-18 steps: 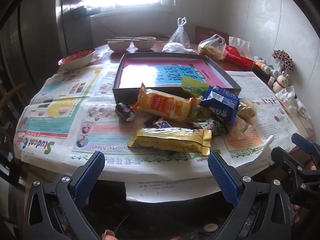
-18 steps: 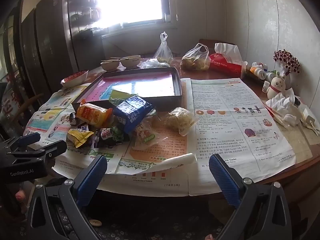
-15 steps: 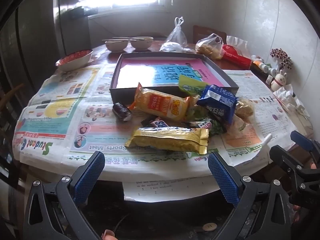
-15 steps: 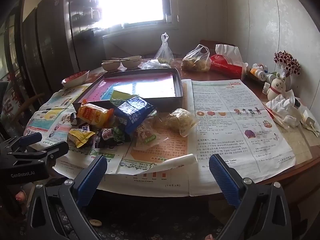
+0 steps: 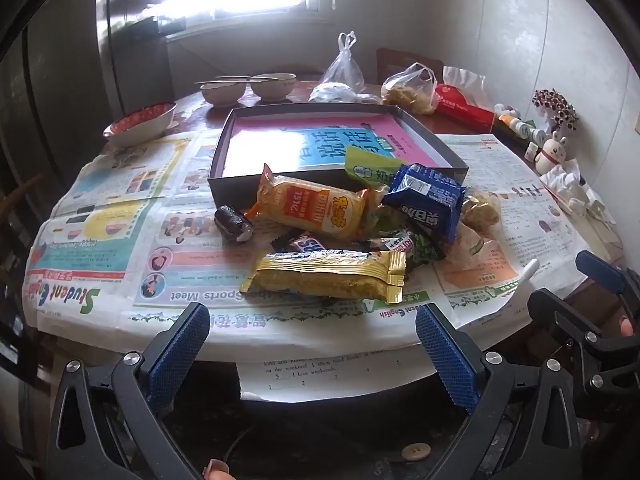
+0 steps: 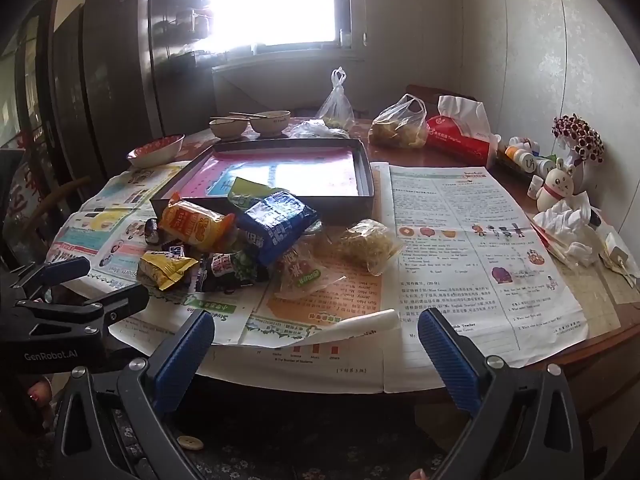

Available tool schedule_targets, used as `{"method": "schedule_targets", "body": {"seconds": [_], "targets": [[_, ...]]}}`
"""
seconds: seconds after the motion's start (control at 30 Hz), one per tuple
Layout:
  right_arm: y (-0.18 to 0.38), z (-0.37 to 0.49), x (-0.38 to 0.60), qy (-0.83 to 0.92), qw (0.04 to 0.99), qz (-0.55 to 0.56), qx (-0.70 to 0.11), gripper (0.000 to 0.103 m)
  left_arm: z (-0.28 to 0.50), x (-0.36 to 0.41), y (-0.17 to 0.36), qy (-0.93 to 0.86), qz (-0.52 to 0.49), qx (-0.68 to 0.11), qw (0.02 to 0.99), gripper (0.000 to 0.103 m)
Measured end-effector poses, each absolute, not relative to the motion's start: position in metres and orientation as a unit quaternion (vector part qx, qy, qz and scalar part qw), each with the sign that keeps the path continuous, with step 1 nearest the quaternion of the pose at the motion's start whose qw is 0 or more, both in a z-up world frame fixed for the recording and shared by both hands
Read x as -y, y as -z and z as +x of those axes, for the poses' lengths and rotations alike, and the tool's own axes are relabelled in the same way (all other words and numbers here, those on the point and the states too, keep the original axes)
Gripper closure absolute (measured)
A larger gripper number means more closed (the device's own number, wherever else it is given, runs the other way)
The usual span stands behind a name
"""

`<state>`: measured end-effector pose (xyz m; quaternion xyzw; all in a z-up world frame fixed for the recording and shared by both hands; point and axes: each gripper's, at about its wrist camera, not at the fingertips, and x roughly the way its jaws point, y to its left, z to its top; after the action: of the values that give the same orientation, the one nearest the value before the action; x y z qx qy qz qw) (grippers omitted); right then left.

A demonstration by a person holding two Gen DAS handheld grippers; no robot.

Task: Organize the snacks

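Snacks heaped ahead of left tool (image 5: 312,340) and right tool (image 6: 316,344), both wide, empty; nothing shifted lately, sorting into box (image 5: 436,140) unstarted.

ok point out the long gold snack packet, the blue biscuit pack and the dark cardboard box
long gold snack packet (image 5: 326,276), left wrist view, middle of wrapper
blue biscuit pack (image 5: 426,200), left wrist view, front face
dark cardboard box (image 6: 362,204), right wrist view, near wall

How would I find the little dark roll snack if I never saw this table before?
Find the big dark box with the pink and blue lining in the middle of the table. The snack pile sits in front of it. At the pile's left edge, alone on the newspaper beside the orange packet, lies the dark roll, the only small rounded black thing.
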<state>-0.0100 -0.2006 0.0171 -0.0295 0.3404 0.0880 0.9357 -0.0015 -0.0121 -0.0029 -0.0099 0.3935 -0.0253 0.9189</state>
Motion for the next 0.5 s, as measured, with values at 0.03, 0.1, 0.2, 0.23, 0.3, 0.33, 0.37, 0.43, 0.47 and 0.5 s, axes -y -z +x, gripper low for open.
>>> {"method": "schedule_targets", "body": {"seconds": [0.03,0.1,0.2,0.23,0.3,0.33,0.37,0.43,0.47,0.5], "targets": [[-0.0171,-0.0098,0.2001,-0.089,0.935,-0.030,-0.341,0.000,-0.0015,0.0126,0.0030,0.025,-0.009,-0.394,0.919,0.000],[-0.0164,-0.0100,0.1997,-0.089,0.935,-0.030,-0.341,0.000,-0.0014,0.0119,0.0029,0.025,-0.010,-0.393,0.919,0.000],[-0.0161,-0.0101,0.1993,-0.090,0.936,-0.031,-0.340,0.000,-0.0017,0.0123,0.0029,0.025,-0.010,-0.394,0.919,0.000],[-0.0159,-0.0102,0.1994,-0.091,0.936,-0.030,-0.340,0.000,-0.0016,0.0126,0.0030,0.025,-0.010,-0.394,0.919,0.000],[-0.0157,-0.0100,0.1995,-0.090,0.935,-0.030,-0.341,0.000,-0.0016,0.0129,0.0031,0.025,-0.010,-0.395,0.918,0.000],[-0.0158,-0.0098,0.1995,-0.090,0.935,-0.029,-0.342,0.000,-0.0015,0.0132,0.0033,0.025,-0.010,-0.395,0.918,0.000],[-0.0158,-0.0099,0.1995,-0.090,0.935,-0.029,-0.342,0.000,-0.0017,0.0131,0.0033,0.025,-0.010,-0.395,0.918,0.000],[-0.0159,-0.0101,0.1996,-0.090,0.935,-0.030,-0.342,0.000,-0.0015,0.0131,0.0034,0.024,-0.010,-0.395,0.918,0.000],[-0.0160,-0.0100,0.1992,-0.090,0.935,-0.031,-0.341,0.000,-0.0014,0.0131,0.0037,0.025,-0.010,-0.395,0.918,0.000],[-0.0161,-0.0099,0.1988,-0.091,0.935,-0.032,-0.341,0.000,-0.0013,0.0129,0.0038,0.025,-0.010,-0.395,0.918,0.000]]}}
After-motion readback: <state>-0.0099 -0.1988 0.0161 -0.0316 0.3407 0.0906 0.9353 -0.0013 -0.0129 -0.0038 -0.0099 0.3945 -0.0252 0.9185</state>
